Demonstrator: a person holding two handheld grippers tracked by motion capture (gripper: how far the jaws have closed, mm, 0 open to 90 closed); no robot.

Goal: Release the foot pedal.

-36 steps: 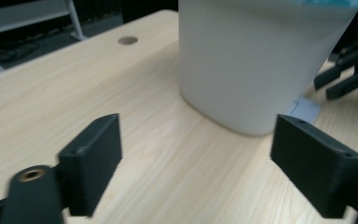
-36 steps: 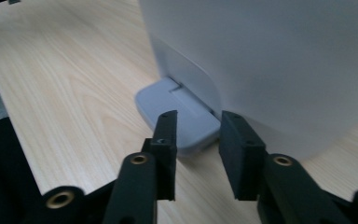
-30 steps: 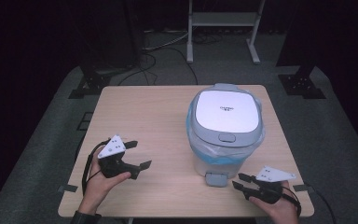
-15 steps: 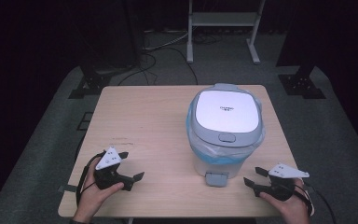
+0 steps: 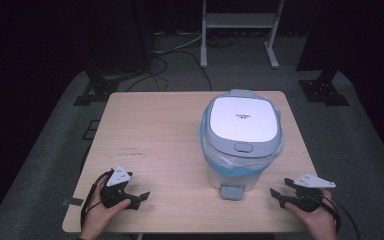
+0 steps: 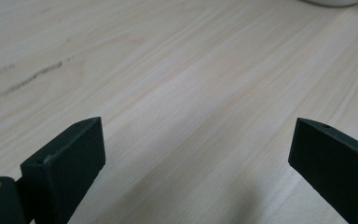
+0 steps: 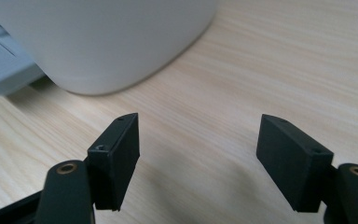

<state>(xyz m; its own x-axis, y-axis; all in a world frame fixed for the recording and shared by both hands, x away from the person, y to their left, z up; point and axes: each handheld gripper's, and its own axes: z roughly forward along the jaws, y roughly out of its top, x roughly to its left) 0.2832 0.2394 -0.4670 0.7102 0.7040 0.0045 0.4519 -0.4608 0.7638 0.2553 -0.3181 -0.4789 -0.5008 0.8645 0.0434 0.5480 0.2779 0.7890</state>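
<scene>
Two hand-held grippers, jaws spread and empty, either side of a lidded pedal bin on a table.

Left gripper (image 6: 196,154): jaws wide apart, nothing between them but bare wood; lies at the near left corner of the table (image 5: 155,135), well apart from the bin. Right gripper (image 7: 198,149): jaws parted, holding nothing, near the white bin (image 7: 102,42) by its grey pedal (image 7: 2,65), at the near right edge. Bin (image 5: 242,142): upright, grey-and-white lid shut, blue liner showing under the rim, right of table centre.
</scene>
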